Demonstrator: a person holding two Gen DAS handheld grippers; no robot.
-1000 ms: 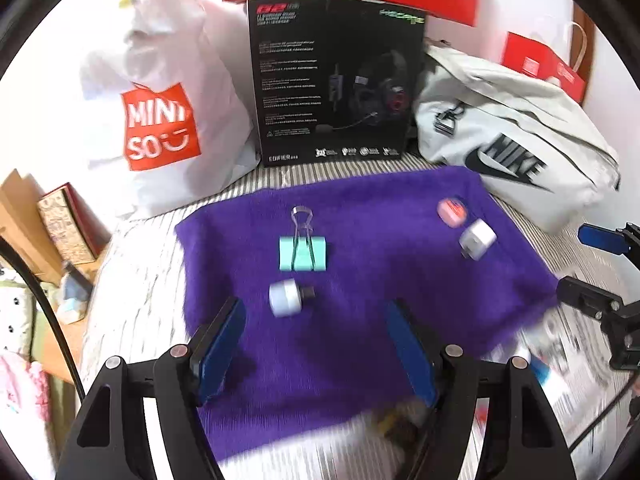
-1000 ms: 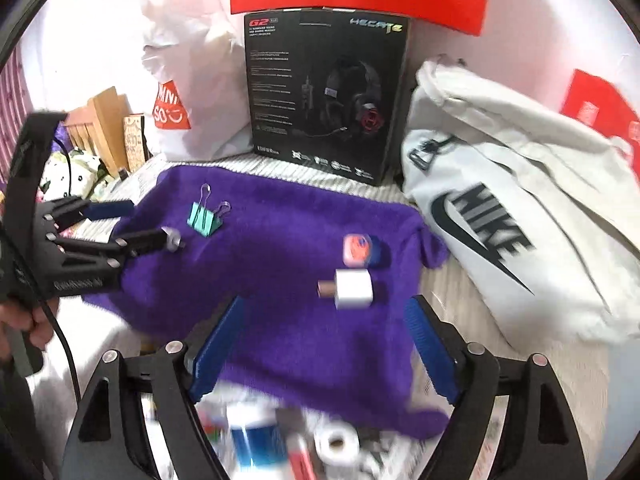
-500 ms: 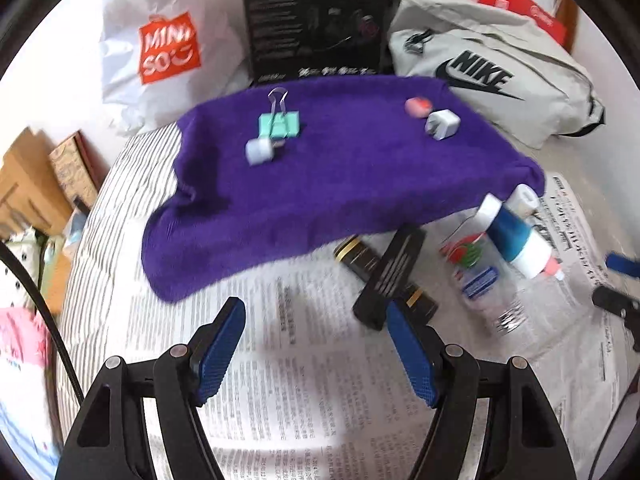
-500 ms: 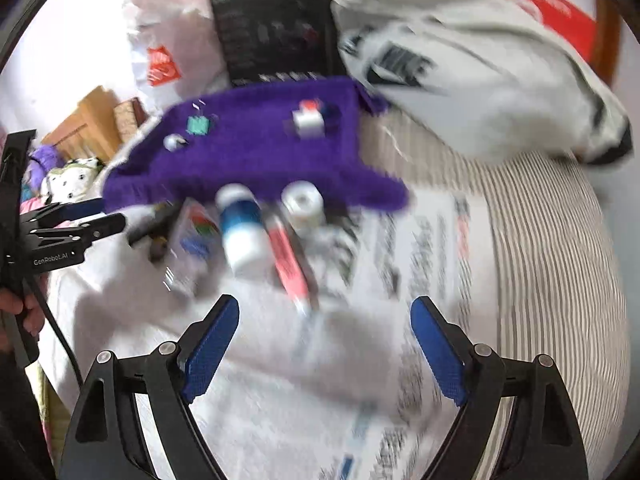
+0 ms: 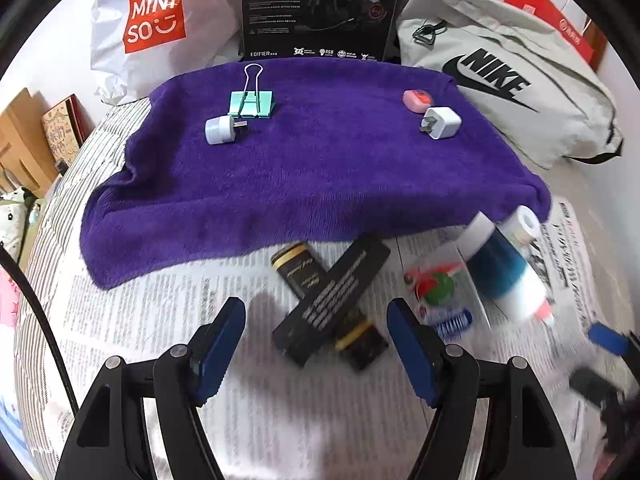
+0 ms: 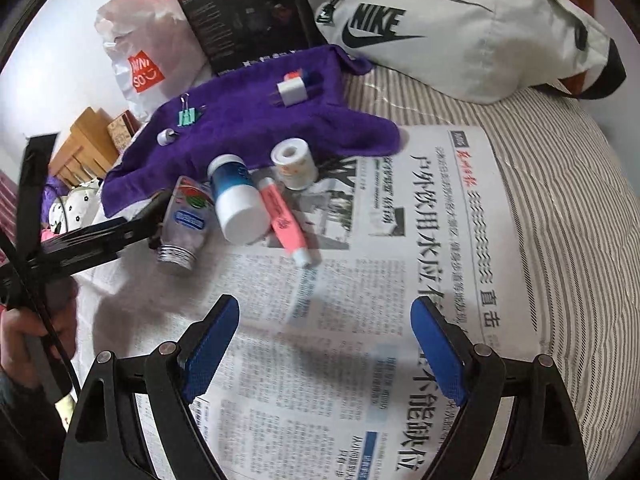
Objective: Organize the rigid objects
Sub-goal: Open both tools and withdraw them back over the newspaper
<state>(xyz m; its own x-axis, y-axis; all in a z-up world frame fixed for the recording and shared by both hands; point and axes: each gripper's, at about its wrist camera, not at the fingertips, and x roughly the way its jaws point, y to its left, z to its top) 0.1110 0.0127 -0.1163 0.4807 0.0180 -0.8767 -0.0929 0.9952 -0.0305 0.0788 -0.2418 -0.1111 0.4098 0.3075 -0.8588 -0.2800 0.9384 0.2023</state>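
A purple towel (image 5: 312, 168) holds a teal binder clip (image 5: 252, 102), a pale plug adapter (image 5: 218, 129), a white charger (image 5: 442, 122) and a pink eraser (image 5: 418, 100). On the newspaper (image 5: 168, 320) lie two crossed black boxes (image 5: 332, 304), a clear bottle (image 6: 186, 220), a blue-and-white bottle (image 6: 236, 200), a pink highlighter (image 6: 284, 220) and a white tape roll (image 6: 294, 162). My left gripper (image 5: 316, 344) is open and empty just before the black boxes. My right gripper (image 6: 326, 344) is open and empty over bare newspaper.
A Miniso bag (image 5: 156, 20), a black headset box (image 5: 320, 8) and a grey Nike bag (image 5: 500, 80) stand behind the towel. Wooden items and a book (image 5: 60, 132) are at the left. The striped bedcover (image 6: 560, 184) lies to the right.
Both grippers have pulled back from over the towel to above the newspaper. The loose items on the newspaper have come into view. Both stay open.
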